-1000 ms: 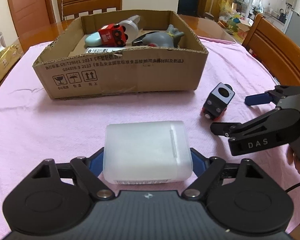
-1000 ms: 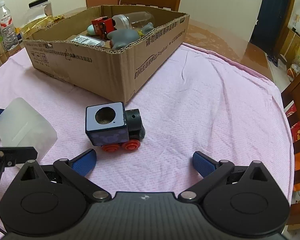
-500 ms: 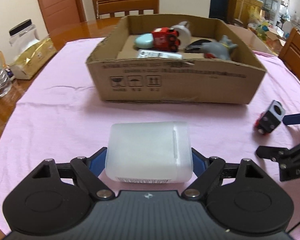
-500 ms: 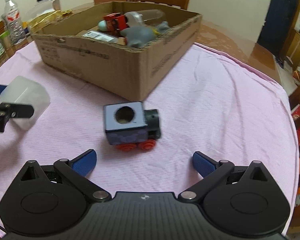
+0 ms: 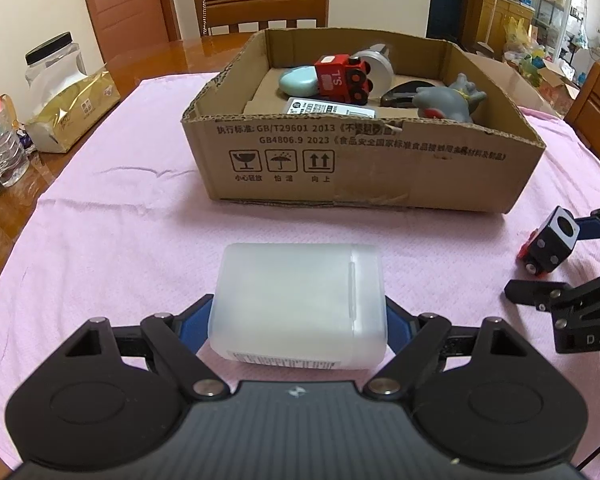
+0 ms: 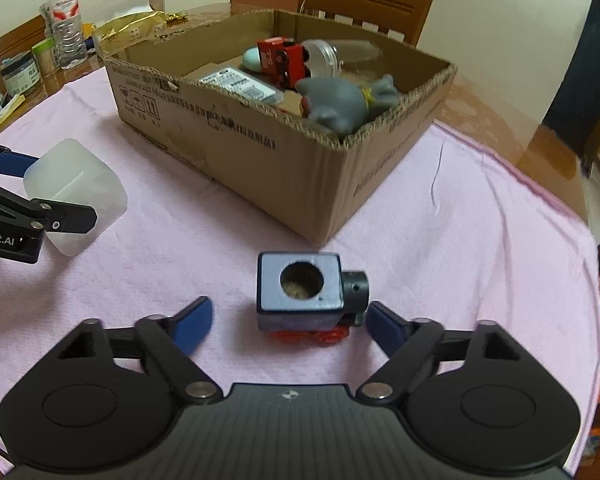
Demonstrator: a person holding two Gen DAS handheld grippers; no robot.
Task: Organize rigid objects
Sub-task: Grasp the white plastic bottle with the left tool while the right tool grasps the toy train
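The left tool (image 5: 298, 322) is clenched on a frosted white plastic case (image 5: 300, 304), blue pads pressed to its two short sides, the case low over the pink-clothed surface (image 5: 120, 208); the right tool (image 6: 288, 322) is closing around a grey-and-black toy engine (image 6: 306, 296) that stands on its red wheels, one pad just at the engine's nose and the other apart from its rear, so nothing is gripped yet.

To do this step well, I would centre the engine between the pads before they meet, since a one-sided touch is likely to push it along on its wheels; the pads should bear on the block body rather than the round nose; the case looks smooth, so a firm, level hold seems wise on the way over the box wall.

The cardboard box (image 5: 360, 168) stands beyond both tools, open at the top; inside lie a red toy engine (image 5: 342, 78), a pale blue oval piece (image 5: 298, 82), a clear plastic cup (image 5: 374, 64) on its side, a grey figure (image 5: 446, 98), a dark curved item (image 5: 398, 98) and a flat labelled pack (image 5: 330, 108); bare cardboard shows at its left side, room enough, I judge, for both pieces.
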